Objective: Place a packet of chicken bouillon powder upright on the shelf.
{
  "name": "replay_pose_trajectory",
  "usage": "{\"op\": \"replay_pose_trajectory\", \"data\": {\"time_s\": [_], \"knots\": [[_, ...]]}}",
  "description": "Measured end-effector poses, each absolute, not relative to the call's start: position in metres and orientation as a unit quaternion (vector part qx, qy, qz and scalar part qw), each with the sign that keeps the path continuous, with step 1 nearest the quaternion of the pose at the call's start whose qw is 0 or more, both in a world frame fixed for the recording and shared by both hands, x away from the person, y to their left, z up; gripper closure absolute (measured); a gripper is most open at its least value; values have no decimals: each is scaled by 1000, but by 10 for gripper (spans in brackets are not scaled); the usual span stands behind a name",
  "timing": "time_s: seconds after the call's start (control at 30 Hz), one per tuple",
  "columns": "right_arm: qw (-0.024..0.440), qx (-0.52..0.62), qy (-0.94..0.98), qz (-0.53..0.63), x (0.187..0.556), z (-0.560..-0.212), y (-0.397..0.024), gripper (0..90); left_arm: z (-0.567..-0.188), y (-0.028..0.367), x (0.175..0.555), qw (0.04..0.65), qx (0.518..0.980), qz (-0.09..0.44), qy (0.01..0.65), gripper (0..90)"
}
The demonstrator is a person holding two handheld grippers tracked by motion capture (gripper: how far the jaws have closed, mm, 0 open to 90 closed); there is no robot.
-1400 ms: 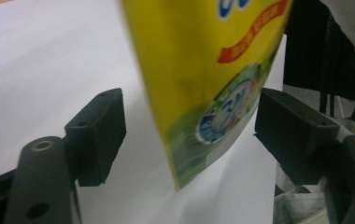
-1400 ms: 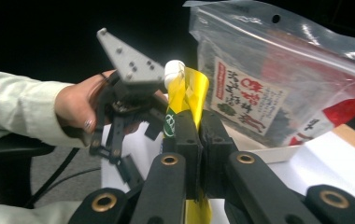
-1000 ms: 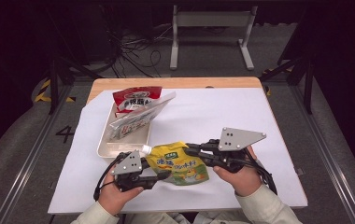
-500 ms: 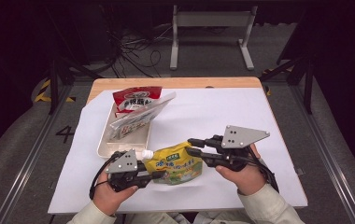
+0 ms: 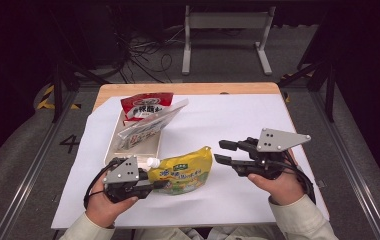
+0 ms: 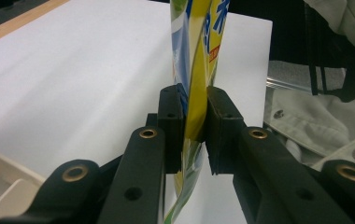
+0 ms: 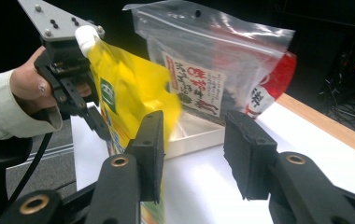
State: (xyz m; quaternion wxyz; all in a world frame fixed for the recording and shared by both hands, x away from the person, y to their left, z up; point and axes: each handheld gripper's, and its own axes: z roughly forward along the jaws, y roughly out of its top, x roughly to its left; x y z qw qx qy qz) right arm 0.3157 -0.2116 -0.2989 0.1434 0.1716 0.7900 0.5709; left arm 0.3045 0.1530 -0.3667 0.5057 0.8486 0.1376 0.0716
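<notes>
Yellow pouch (image 6: pixel 195 70) hides its lower edge between left gripper (image 6: pixel 193 135) fingers.

High cam sits above the person's edge of the table (image 5: pixel 258 90), looking forward and down, whole top in frame. Left gripper cam rides low, right up against the yellow pouch (image 6: pixel 199 65), facing along the white sheet. Right gripper cam is further back, facing the pouch's other side; all three views share that pouch
</notes>
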Motion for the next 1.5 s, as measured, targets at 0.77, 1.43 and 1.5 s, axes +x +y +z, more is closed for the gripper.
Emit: {"op": "replay_pose_trajectory", "data": {"time_s": [0.77, 1.43, 1.5], "knots": [[158, 224, 774, 571, 320, -298, -259, 543, -328, 210, 311, 529, 823, 120, 167, 781], [149, 230, 774, 571, 324, -303, -259, 528, -323, 242, 321, 513, 814, 185, 202, 782], [145, 231, 773, 572, 324, -303, -259, 528, -323, 244, 322, 512, 813, 184, 208, 782]]}}
